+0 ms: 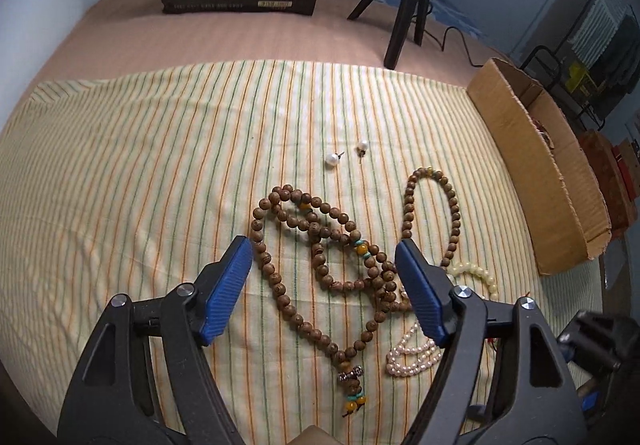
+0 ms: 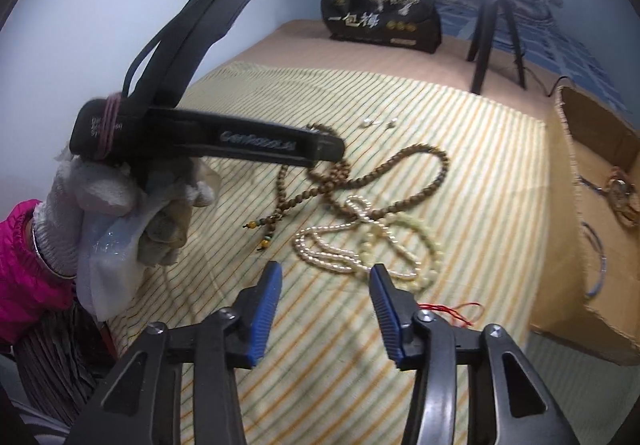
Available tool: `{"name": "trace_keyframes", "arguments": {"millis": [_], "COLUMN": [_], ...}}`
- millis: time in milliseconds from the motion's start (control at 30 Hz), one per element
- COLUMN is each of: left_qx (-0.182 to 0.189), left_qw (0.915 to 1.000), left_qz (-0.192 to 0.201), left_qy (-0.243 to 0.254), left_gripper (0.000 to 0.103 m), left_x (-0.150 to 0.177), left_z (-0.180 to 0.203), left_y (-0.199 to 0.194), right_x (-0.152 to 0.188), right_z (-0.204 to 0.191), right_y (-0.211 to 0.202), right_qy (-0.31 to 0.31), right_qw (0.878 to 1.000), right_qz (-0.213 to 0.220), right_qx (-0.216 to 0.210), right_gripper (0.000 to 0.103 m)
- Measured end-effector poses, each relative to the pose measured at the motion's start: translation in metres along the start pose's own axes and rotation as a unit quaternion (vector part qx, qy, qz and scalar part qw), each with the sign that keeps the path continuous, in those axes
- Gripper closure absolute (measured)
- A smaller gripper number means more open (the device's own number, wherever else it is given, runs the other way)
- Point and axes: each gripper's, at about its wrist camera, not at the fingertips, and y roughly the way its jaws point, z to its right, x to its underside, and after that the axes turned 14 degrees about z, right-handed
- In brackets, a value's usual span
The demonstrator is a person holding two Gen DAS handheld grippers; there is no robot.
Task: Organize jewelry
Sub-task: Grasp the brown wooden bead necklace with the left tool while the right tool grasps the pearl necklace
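Plainly, both the left gripper (image 1: 324, 285) and right gripper (image 2: 324, 309) hang spread and empty over the tangled wooden bead strand (image 1: 320, 245) and pearl strand (image 2: 332, 249) on the striped cloth (image 1: 140, 185), so lifting one may drag its knotted neighbour along.

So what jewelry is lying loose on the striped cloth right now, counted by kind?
Brown wooden bead strands: 1 tangled pile, count unclear
White pearl strand: 1
Cream bead strand: 1
Pearl earrings: 2
Red thread: 1
Total: at least 6
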Motion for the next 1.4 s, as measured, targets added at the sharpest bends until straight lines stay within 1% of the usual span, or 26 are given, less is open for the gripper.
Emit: {"name": "trace_keyframes", "arguments": {"millis": [167,333,567,733,800,933,1033,1100,1133,1200,1233,1267,1333,1367,1400], "left_qx": [-0.003,-0.006,-0.007,-0.014,-0.019,-0.027,-0.032,-0.033,-0.033,-0.032,-0.031,-0.031,-0.028,-0.027,-0.027], "left_qw": [1.0,0.9999,0.9998,0.9998,0.9997,0.9996,0.9994,0.9994,0.9994,0.9993,0.9992,0.9992,0.9992,0.9991,0.9991], "left_qz": [-0.007,-0.016,-0.018,-0.016,-0.015,-0.013,-0.011,-0.01,-0.01,-0.01,-0.01,-0.01,-0.01,-0.01,-0.01], "left_qy": [-0.002,-0.004,-0.004,0.0,0.001,0.0,-0.002,-0.008,-0.011,-0.018,-0.021,-0.023,-0.028,-0.029,-0.031], "left_gripper": [0.027,0.027,0.029,0.037,0.043,0.049,0.058,0.067,0.069,0.076,0.078,0.083,0.084,0.084,0.087], "left_x": [0.0,0.0,-0.002,-0.003,-0.002,-0.002,-0.002,-0.003,-0.003,-0.004,-0.004,-0.004,-0.004,-0.004,-0.004], "left_z": [0.002,0.0,-0.001,-0.001,-0.002,-0.005,-0.009,-0.012,-0.013,-0.015,-0.017,-0.017,-0.019,-0.019,-0.019], "left_y": [0.008,0.015,0.021,0.027,0.027,0.026,0.024,0.023,0.023,0.023,0.022,0.022,0.021,0.019,0.019], "right_x": [-0.002,-0.008,-0.013,-0.009,-0.009,-0.006,-0.002,0.001,0.002,0.004,0.005,0.005,0.005,0.005,0.005], "right_z": [-0.006,-0.006,-0.002,0.0,0.0,-0.002,-0.008,-0.013,-0.015,-0.018,-0.019,-0.02,-0.021,-0.021,-0.021], "right_y": [0.015,0.03,0.048,0.055,0.055,0.051,0.05,0.049,0.048,0.047,0.046,0.046,0.045,0.045,0.046], "right_qy": [-0.016,-0.031,-0.052,-0.059,-0.062,-0.076,-0.103,-0.119,-0.127,-0.138,-0.142,-0.144,-0.147,-0.148,-0.148], "right_qw": [1.0,0.999,0.998,0.997,0.997,0.996,0.993,0.991,0.99,0.989,0.989,0.988,0.988,0.988,0.988], "right_qz": [-0.009,-0.011,-0.024,-0.037,-0.039,-0.046,-0.052,-0.053,-0.052,-0.052,-0.051,-0.05,-0.05,-0.05,-0.05], "right_qx": [-0.008,-0.004,-0.013,-0.025,-0.029,-0.032,-0.026,-0.018,-0.013,-0.005,-0.002,0.001,0.004,0.004,0.005], "right_gripper": [0.062,0.062,0.062,0.061,0.061,0.061,0.061,0.061,0.061,0.062,0.064,0.066,0.076,0.079,0.085]}}
